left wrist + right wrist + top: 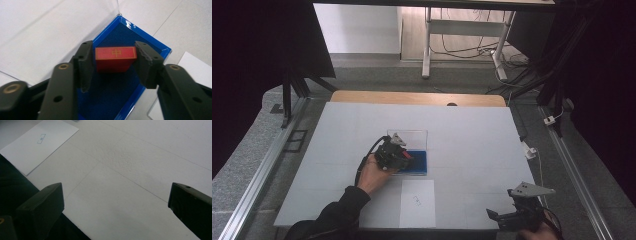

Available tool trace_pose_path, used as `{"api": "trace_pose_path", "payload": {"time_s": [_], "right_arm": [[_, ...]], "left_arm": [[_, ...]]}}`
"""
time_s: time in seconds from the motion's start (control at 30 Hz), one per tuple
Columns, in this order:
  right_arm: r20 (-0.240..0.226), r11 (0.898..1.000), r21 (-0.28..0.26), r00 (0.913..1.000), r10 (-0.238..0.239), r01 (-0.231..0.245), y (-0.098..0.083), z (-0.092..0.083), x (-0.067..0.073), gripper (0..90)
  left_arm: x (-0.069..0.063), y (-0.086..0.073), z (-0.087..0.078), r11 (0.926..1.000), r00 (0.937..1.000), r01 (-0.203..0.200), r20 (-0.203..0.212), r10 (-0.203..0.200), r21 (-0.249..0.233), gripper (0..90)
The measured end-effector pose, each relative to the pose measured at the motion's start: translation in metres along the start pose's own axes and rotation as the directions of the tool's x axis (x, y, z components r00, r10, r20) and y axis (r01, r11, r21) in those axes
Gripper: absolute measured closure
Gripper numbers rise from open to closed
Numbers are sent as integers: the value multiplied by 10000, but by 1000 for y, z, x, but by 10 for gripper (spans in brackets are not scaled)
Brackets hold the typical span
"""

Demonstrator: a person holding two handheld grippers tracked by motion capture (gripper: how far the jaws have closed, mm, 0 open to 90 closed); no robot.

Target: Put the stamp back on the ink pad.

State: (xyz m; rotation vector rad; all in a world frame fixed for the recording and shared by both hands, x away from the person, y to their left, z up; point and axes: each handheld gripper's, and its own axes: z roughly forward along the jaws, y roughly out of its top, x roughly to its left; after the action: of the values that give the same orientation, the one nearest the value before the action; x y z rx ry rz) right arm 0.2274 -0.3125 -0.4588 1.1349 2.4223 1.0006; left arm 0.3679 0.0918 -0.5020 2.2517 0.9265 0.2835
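**Red block between the left tool's jaws, in the blue tray**

The left tool (113, 58) stands over the blue tray (160, 45), jaws narrow, one at each short end of the red block (115, 58), seemingly just loosened. The block's long axis runs jaw to jaw. The paper sheet (417, 202) lies nearer. Far right, the right tool (504, 218) hangs wide, holding nothing.

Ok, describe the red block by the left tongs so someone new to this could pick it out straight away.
On the white table, near the middle, lies a shallow blue tray with a clear lid hinged open behind it. The red block rests on the tray's dark blue lining, between the two pads of the left tongs. It is the only red thing there, with a gold border and a gold character on its top face.
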Motion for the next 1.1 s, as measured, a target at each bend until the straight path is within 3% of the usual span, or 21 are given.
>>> {"api": "trace_pose_path", "payload": {"time_s": [0.27,0.57,0.83,1.1], "right_arm": [[-2,10000,-35,10000,6,-6,0,0,0,7],[-8,10000,-81,10000,0,0,0,-1,0,8],[-11,10000,-94,10000,-1,1,0,-1,0,8],[-9,9999,-103,10000,2,-2,0,-1,0,8]], "left_arm": [[-1,3,-11,9988,9991,341,275,-331,-364,340],[-2,3,-25,9939,9935,832,834,-771,-729,162],[-2,-1,-36,9915,9896,1041,1077,-954,-779,53],[-2,-7,-43,9903,9883,1070,1185,-962,-888,2]]}}
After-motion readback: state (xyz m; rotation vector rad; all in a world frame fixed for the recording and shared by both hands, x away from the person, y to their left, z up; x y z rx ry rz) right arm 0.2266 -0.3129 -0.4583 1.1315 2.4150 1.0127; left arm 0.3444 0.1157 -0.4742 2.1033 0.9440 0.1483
